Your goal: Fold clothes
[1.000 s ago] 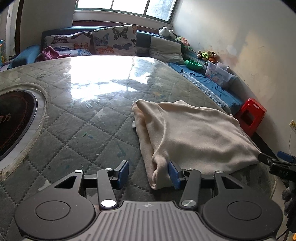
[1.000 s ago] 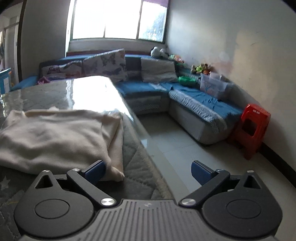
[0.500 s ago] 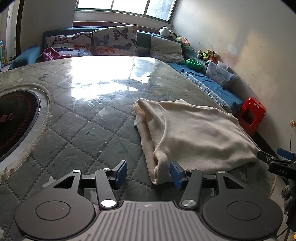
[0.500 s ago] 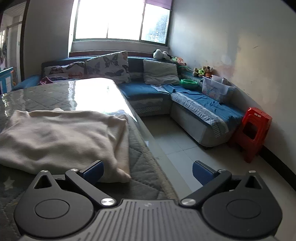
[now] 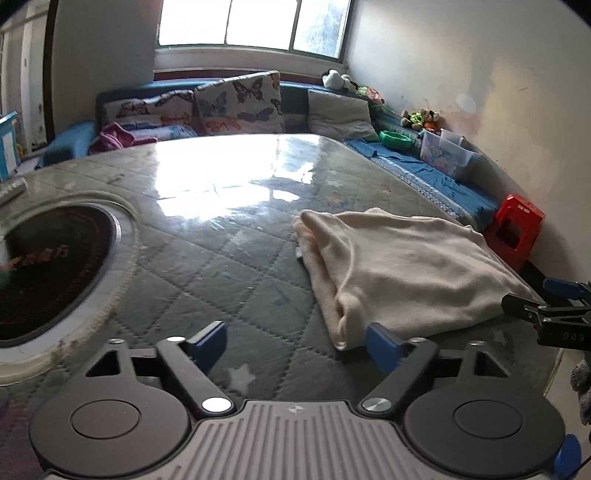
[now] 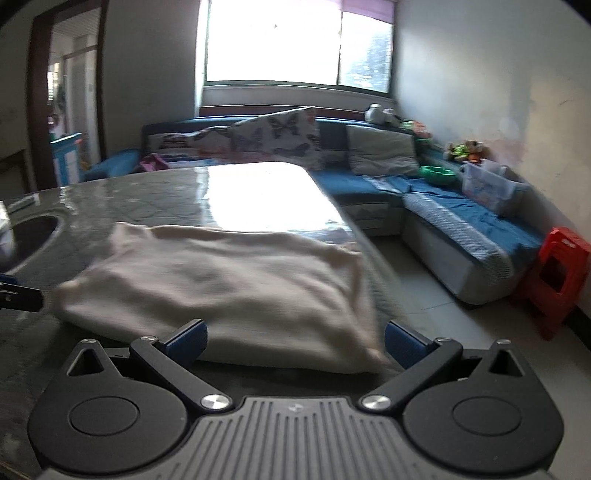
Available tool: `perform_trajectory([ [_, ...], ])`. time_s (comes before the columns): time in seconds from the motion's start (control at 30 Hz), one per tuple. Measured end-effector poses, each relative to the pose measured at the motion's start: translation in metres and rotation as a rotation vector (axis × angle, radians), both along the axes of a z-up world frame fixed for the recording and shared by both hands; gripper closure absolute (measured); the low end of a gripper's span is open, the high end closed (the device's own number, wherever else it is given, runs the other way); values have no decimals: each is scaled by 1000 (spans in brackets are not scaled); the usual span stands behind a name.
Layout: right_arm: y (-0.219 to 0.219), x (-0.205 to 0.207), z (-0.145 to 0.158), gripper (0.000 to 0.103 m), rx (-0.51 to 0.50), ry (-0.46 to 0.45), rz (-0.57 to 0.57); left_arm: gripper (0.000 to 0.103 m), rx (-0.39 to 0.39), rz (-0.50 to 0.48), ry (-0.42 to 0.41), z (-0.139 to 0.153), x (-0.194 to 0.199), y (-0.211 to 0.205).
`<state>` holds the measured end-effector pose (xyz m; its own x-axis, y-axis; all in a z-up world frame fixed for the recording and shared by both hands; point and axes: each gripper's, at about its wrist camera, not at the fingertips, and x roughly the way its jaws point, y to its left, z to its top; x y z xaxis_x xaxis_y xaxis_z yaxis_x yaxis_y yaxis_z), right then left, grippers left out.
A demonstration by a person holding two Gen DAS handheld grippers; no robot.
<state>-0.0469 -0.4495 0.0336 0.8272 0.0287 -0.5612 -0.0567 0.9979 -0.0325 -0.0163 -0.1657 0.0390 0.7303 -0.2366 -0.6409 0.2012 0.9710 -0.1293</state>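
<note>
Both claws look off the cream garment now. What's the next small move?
Probably ease both back and clear. The cream garment lies folded flat on the quilted table; the left claw, its jaws just opened, and the right claw both stand open, gripping nothing.

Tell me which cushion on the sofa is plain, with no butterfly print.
The grey cushion at the sofa's corner, right of the two butterfly cushions, below the white stuffed toy. It alone has no pattern.

Blown-out window [image 5: 245, 24] backlights the room, glare sheets the table [image 5: 221, 192], right view blurred, edges bowed.
</note>
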Motion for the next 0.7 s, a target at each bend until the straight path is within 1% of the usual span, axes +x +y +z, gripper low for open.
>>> perform_trajectory([
  [0.23, 32, -2, 2, 0, 25, 18, 100, 2, 10, 31, -26, 2, -13, 16],
  [0.37, 49, -3, 1, 0, 38, 32, 149, 0, 7, 50, -28, 0, -20, 23],
  [0.5, 63, -6, -2, 0, 50, 40, 178, 0, 23, 57, -27, -4, -27, 27],
  [0.7, 79, -8, -7, 0, 55, 56, 205, 0, 15, 81, -23, -7, -35, 34],
])
